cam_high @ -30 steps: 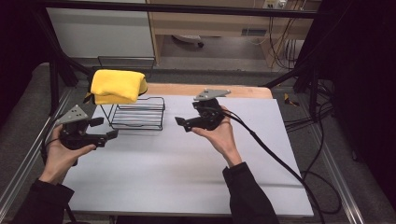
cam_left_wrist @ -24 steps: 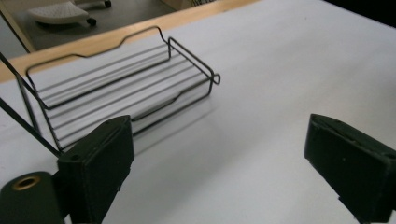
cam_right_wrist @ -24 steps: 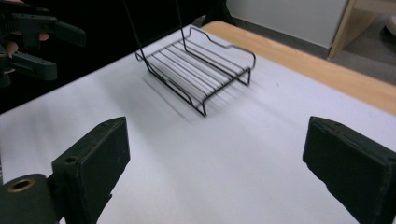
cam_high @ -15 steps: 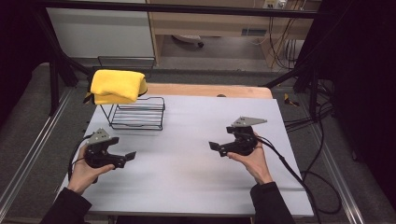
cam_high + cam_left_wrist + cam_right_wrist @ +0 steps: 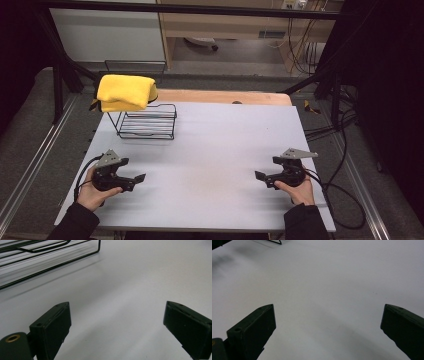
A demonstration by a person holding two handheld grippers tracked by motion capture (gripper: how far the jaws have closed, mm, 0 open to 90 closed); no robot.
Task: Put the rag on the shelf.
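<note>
The left tongs [image 5: 137, 178] rest low at the counter's [image 5: 215, 150] near left, jaws apart after just opening, nothing between them. Behind them stands the black wire rack [image 5: 147, 121], with the folded yellow cloth [image 5: 125, 92] draped over its far left corner (well apart from both hands). The right tongs [image 5: 261, 176] sit at the near right, also just opened and empty. To fetch the cloth cleanly, I'd approach from above and pinch the folded layers together, not the wire.
</note>
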